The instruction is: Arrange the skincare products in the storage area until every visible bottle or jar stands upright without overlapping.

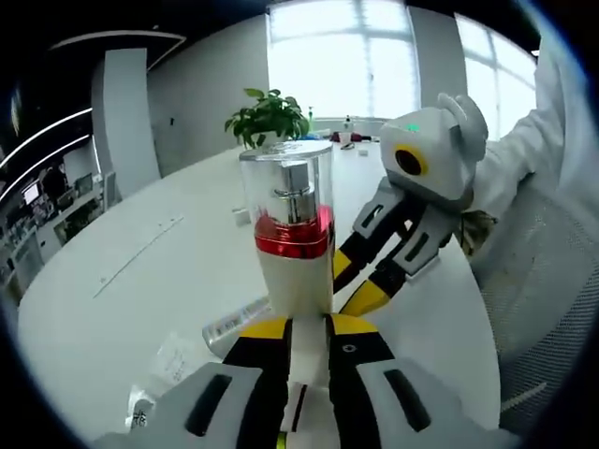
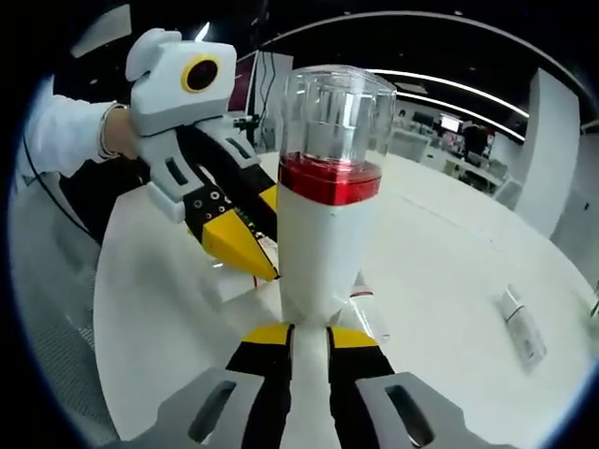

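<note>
1. Bottle first: a tall white plastic pump bottle with a shiny red metallic collar and a clear hard cap over a silver pump head (image 1: 292,234) stands upright between the jaws of both grippers at once, its lower white body rising straight out of the jaw tips in the left gripper view and in the right gripper view (image 2: 328,215).

2. Handling, as a judgement: the body looks stiff and smooth, so it may slip under a light pinch; the clear cap looks brittle and may only be pushed on, so it is a poor place to hold. The best hold is low on the white body, below the red collar. Being tall and narrow, it would tip easily when set down.

3. The left gripper (image 1: 309,323), black and yellow, has its jaws narrow and closed on the base of the bottle.

4. The right gripper (image 2: 304,332) likewise clamps the white body low down. It reaches in from the right of the left gripper's jaws, and whether its yellow tips touch the bottle cannot be told in that view.

5. Beyond the jaws lies the white round table (image 1: 140,271), with a small flat white item (image 2: 520,323) well apart to the right of the right jaws, and a green potted plant (image 1: 269,116) far behind the bottle.
</note>
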A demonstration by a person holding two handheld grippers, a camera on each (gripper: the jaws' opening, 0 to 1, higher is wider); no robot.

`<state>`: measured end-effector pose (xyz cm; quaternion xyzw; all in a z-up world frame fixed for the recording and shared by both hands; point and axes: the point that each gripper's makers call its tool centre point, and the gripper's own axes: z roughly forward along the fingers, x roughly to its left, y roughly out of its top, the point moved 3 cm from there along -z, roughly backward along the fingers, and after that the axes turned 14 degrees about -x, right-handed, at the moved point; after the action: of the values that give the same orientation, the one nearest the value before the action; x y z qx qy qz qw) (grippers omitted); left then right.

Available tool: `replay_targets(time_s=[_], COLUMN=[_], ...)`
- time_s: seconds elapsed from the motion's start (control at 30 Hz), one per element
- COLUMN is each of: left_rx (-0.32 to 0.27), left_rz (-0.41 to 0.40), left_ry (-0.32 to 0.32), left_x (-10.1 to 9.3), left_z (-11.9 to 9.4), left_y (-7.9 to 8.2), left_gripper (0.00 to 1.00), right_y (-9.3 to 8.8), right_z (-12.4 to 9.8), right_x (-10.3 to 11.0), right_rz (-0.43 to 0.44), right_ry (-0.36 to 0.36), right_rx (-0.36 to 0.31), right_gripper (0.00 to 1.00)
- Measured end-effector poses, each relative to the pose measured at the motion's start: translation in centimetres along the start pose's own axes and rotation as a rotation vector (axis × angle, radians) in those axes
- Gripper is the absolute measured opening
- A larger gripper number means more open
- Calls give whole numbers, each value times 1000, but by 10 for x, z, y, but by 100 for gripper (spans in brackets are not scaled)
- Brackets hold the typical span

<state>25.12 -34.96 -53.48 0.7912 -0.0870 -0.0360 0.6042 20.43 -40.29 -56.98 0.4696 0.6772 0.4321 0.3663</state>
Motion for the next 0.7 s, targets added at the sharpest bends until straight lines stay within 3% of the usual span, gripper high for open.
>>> replay_targets(time_s=[0.17,0.27,0.37,0.5,0.7], left_rx=[-23,-23,-30,-4,28], left_rz=[-14,-4,5,21,-2], left_ry=[12,40,44,65,72], left_x=[-2,3,4,3,-2], left_z=[-4,-6,-10,-17,-21], left_y=[5,7,14,11,2], left_gripper=[12,16,15,15,17], right_y=[4,7,19,41,96], right_z=[-10,-17,-26,-38,-49], right_x=[-8,-11,-16,-21,-23], right_rz=[-12,-34,-59,-50,8], right_ry=[-16,-20,-15,24,118], right_rx=[-7,-9,-29,-72,-213], right_gripper=[10,13,17,21,32])
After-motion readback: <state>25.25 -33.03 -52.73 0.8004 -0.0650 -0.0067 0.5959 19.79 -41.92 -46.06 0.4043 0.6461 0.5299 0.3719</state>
